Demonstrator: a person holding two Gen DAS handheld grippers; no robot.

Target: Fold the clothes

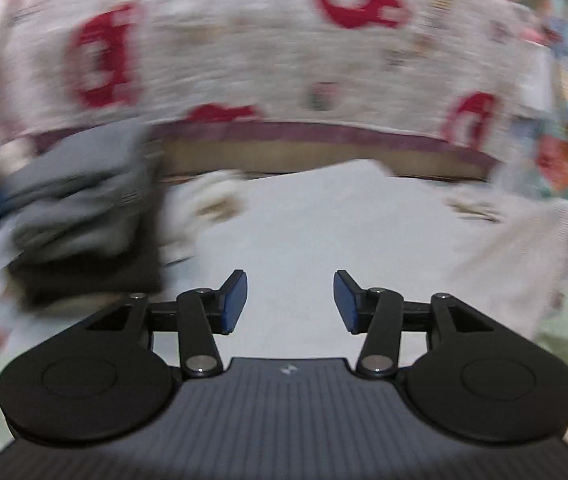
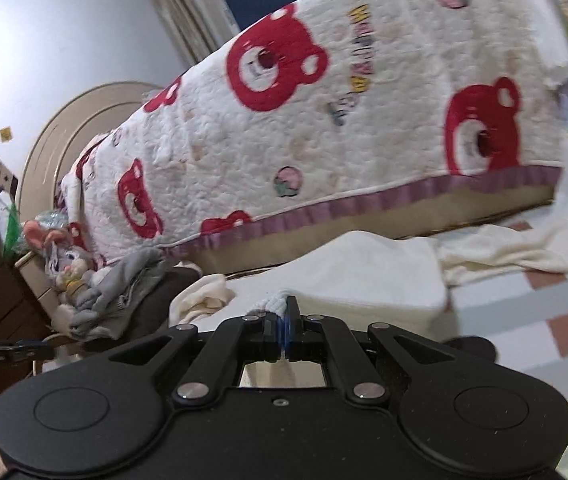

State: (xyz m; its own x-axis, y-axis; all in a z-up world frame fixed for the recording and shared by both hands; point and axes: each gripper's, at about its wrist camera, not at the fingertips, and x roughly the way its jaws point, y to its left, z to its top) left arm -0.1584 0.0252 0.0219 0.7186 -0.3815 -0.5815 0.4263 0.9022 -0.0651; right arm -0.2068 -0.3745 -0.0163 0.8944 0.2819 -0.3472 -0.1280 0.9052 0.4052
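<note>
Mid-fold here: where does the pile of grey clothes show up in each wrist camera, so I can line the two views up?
Left wrist: the grey clothes pile sits at left, blurred, beyond the open left gripper.
Right wrist: the same pile lies at lower left, left of the right gripper, which is shut on the white garment.
Shared landmark: the bear-print bedspread behind it.

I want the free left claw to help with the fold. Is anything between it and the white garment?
Nothing visible. The open left claw points straight at the white garment; the grey clothes pile sits off to its left.
</note>
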